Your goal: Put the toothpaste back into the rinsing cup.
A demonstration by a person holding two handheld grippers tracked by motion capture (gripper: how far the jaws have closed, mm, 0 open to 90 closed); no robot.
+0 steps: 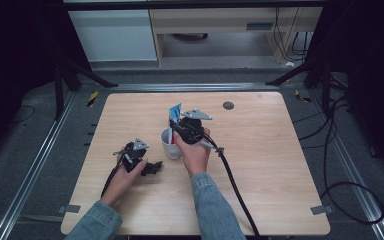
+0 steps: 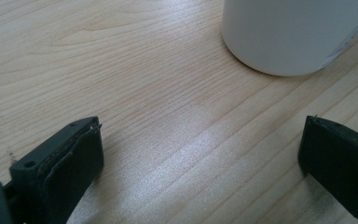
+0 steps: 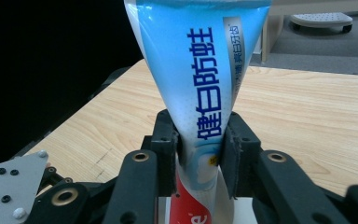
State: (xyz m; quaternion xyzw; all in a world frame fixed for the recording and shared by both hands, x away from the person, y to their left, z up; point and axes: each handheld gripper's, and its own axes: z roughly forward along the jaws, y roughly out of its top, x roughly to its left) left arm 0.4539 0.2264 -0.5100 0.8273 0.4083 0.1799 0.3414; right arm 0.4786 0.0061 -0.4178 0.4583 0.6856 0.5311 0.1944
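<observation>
Right claw [image 3: 200, 154] is clamped on the lower body of a blue-and-white toothpaste tube [image 3: 200, 70], which stands upright with its red end inside the white cup [image 1: 170, 143] near the middle of the bench [image 1: 260, 165]; the soft tube is pinched narrow between the jaws, so it may slip or buckle, or drag on the rim and tip the cup. Left claw [image 2: 200, 158] rests low on the bench with jaws wide apart and empty, just beside the cup but not steadying it, so nothing would check a topple.

Left gripper [image 2: 200, 154] jaws apart; right gripper [image 3: 199, 154] jaws clamped.
</observation>
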